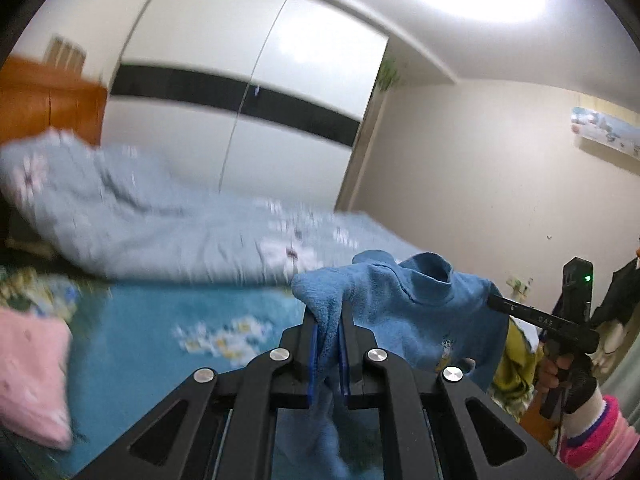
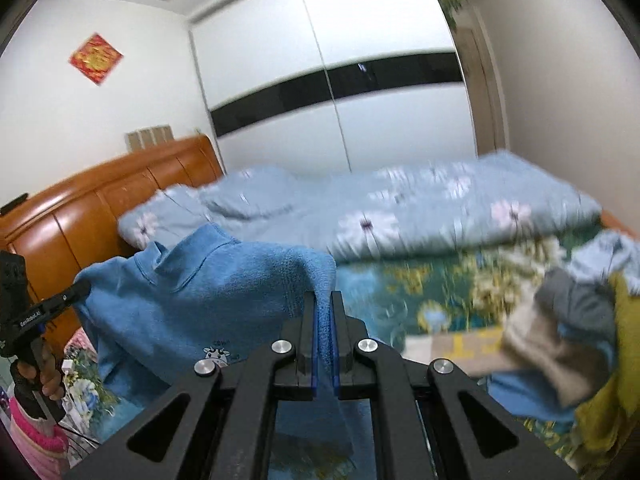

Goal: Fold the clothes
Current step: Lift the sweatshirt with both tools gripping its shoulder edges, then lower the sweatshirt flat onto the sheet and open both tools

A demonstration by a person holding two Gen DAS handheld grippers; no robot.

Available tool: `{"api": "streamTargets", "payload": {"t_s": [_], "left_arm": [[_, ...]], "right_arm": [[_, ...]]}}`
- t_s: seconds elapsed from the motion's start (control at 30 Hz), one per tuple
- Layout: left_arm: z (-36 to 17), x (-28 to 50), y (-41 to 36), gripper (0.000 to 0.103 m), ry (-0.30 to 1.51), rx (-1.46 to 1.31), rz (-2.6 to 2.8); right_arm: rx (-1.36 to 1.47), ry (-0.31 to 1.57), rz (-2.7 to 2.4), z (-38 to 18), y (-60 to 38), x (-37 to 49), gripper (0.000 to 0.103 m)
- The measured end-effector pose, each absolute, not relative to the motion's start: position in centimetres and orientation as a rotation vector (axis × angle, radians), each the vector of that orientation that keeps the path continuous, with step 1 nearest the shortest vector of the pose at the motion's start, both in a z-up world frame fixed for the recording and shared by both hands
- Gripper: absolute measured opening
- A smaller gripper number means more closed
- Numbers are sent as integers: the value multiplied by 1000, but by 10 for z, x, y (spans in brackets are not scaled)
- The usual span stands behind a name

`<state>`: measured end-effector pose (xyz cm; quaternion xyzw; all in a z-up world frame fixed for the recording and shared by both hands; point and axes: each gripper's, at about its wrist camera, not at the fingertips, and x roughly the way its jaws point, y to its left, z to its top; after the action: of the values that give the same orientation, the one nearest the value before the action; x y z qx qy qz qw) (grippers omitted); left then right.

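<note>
Both grippers, left gripper and right gripper, clamped on blue sweater.

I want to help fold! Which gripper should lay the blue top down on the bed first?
Probably neither alone. The left gripper and right gripper each pinch a shoulder of the blue top, held up level above the bed, so both look equally placed to lower together.
</note>
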<state>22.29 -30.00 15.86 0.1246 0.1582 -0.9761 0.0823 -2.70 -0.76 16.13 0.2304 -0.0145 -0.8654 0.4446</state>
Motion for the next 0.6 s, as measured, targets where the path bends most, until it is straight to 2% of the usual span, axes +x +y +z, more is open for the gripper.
{"api": "streamTargets", "payload": {"t_s": [0.17, 0.3, 0.37, 0.47, 0.6], "left_arm": [[189, 264, -292, 9, 379, 243, -2934], [213, 297, -285, 9, 304, 140, -2942], [216, 294, -293, 9, 282, 173, -2920], [195, 269, -318, 9, 319, 301, -2863], [133, 224, -358, 9, 405, 491, -2766]], "right_arm": [[422, -33, -2125, 200, 10, 10, 5], [488, 5, -2134, 177, -20, -11, 5], [522, 24, -2138, 166, -35, -22, 5], [572, 52, -2143, 149, -58, -39, 5], [639, 91, -2148, 126, -88, -61, 5]]}}
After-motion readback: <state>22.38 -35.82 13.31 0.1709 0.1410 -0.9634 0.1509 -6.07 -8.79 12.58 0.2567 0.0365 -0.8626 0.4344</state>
